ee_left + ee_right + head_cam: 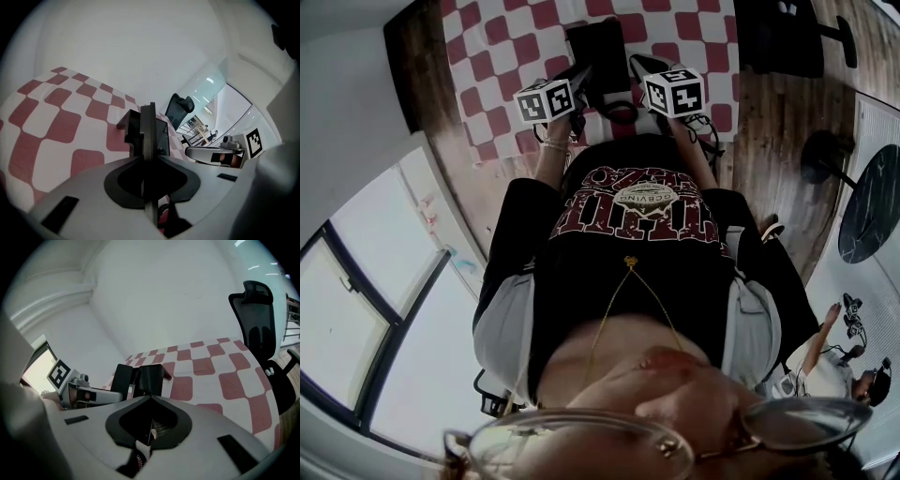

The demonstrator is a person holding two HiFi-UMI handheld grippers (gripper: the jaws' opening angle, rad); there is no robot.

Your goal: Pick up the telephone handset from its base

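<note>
A black telephone [598, 49] lies on a red-and-white checked cloth [497, 56]; I cannot tell its handset apart from its base. My left gripper [578, 80] is at the phone's left near corner and my right gripper [642, 70] at its right near corner. In the left gripper view the jaws [149, 110] stand pressed together as a thin dark blade, with the black phone body [131, 124] just behind them. The right gripper view shows no gap between the right gripper's jaws [150, 369], and a black slab of the phone [123, 378] beside them. Neither holds anything.
A black office chair [257, 317] stands at the cloth's right end, also seen from above [783, 33]. A round dark table [872, 206] and another person [834, 366] are on the wooden floor to the right. White walls and a window [356, 309] lie left.
</note>
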